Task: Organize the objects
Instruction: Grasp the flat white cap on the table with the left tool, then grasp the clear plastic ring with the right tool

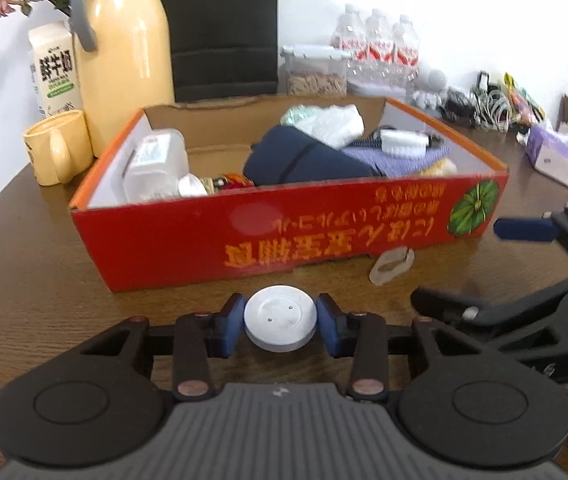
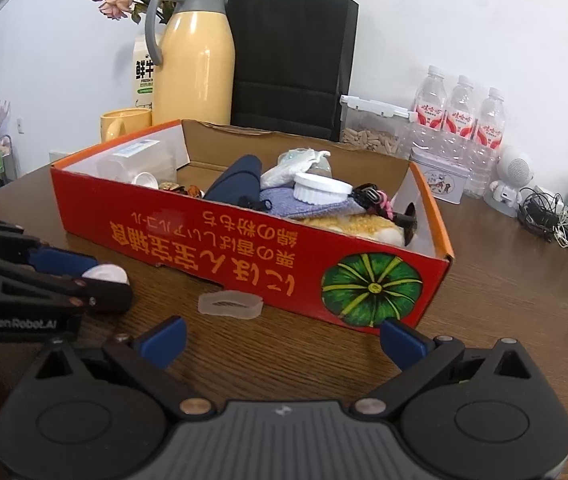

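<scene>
The small round white plastic lid point(image 1: 279, 317) sits flat between my left gripper point(image 1: 280, 320)'s blue pads, which press on its rim from either side, low over the brown wooden table point(image 1: 43, 272). Being a disc, it has no long axis to line up; what matters is that the red cardboard box point(image 1: 284, 232) with the pumpkin print lies directly ahead of these jaws, its near wall between the lid and the open space inside. I judge the next move needs a lift above that wall before going forward. My right gripper point(image 2: 281, 340) stands wide with nothing between its pads, just beside the left one and nearer the clear soft plastic ring point(image 2: 230, 305), which lies on the table close against the box's front wall.
</scene>
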`<act>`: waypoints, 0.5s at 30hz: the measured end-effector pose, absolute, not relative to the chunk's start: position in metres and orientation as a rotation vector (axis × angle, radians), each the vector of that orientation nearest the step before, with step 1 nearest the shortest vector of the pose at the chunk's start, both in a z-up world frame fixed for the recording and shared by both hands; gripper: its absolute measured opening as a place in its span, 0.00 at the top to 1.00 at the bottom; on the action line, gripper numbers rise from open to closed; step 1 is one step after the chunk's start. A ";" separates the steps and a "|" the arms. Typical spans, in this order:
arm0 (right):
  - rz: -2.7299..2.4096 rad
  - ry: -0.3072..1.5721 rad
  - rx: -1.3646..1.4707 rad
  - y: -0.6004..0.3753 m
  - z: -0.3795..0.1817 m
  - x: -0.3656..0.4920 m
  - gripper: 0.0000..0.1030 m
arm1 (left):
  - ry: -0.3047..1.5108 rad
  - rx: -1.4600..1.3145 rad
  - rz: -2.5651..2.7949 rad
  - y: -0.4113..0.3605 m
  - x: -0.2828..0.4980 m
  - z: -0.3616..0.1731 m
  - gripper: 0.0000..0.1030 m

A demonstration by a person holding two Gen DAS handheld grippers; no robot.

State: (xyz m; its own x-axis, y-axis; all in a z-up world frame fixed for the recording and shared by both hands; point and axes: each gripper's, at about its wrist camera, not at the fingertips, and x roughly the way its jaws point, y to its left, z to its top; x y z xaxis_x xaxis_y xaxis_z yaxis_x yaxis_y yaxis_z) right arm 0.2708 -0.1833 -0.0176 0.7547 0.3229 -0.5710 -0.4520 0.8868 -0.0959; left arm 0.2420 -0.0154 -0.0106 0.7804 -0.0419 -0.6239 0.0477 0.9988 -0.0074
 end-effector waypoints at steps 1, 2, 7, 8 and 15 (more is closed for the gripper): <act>0.431 0.575 -0.238 -0.181 -0.018 0.271 0.00 | 0.663 0.003 -0.043 -0.014 0.241 -0.009 0.61; 0.435 0.574 -0.241 -0.179 -0.019 0.271 0.00 | 0.653 -0.003 -0.034 -0.012 0.240 -0.007 0.61; 0.416 0.573 -0.207 -0.169 -0.018 0.274 0.02 | 0.639 -0.027 -0.019 -0.007 0.239 -0.001 0.61; 0.409 0.574 -0.196 -0.168 -0.018 0.276 0.03 | 0.636 -0.029 -0.018 -0.006 0.239 0.000 0.61; 0.378 0.603 -0.153 -0.154 -0.020 0.281 0.29 | 0.596 -0.058 -0.003 0.002 0.234 0.009 0.61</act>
